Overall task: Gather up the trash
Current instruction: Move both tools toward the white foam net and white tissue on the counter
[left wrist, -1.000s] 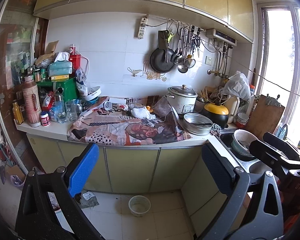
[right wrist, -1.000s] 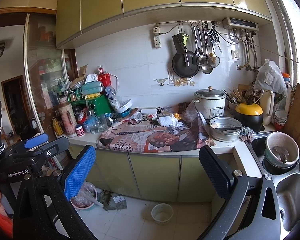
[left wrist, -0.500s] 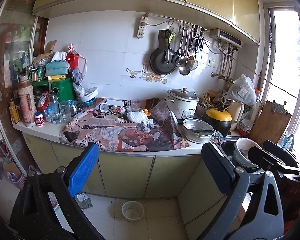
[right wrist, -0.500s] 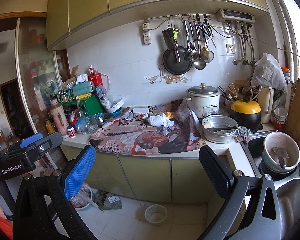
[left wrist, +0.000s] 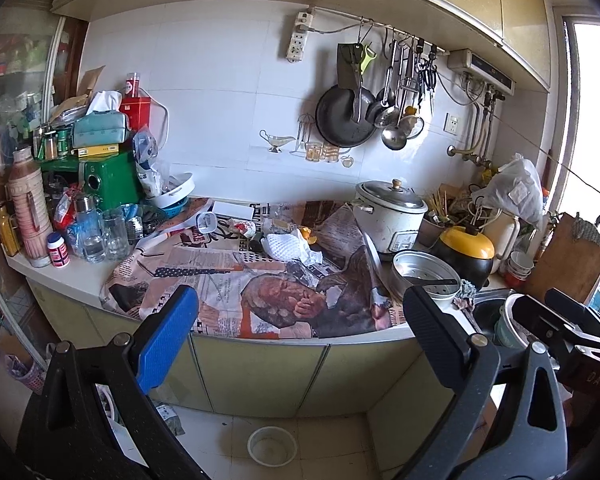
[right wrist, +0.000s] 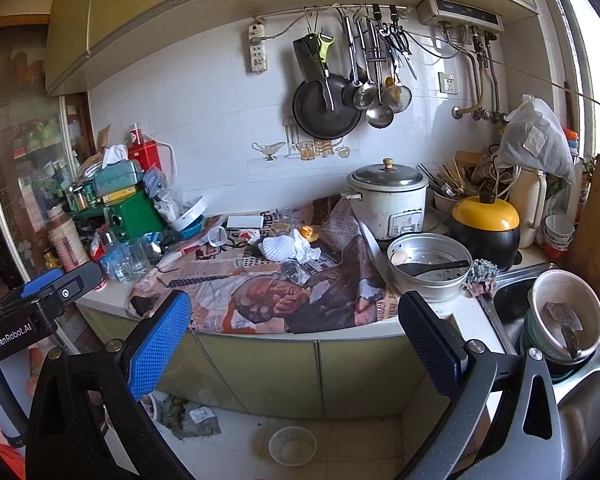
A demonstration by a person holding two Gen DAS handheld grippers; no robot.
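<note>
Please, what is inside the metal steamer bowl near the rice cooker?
In the right wrist view the metal steamer bowl holds one egg and a black spoon lying across it. The floor under the spoon and behind the near wall is hidden.

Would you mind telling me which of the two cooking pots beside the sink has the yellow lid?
The squat black pot, nearest the sink, has the yellow lid. The white rice cooker behind the steamer basket has a metal lid.

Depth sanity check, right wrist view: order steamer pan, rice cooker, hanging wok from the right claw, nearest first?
1. Steamer pan, counter front, right of centre.
2. Rice cooker, just behind the pan.
3. Wok, on the back wall, above.
</note>
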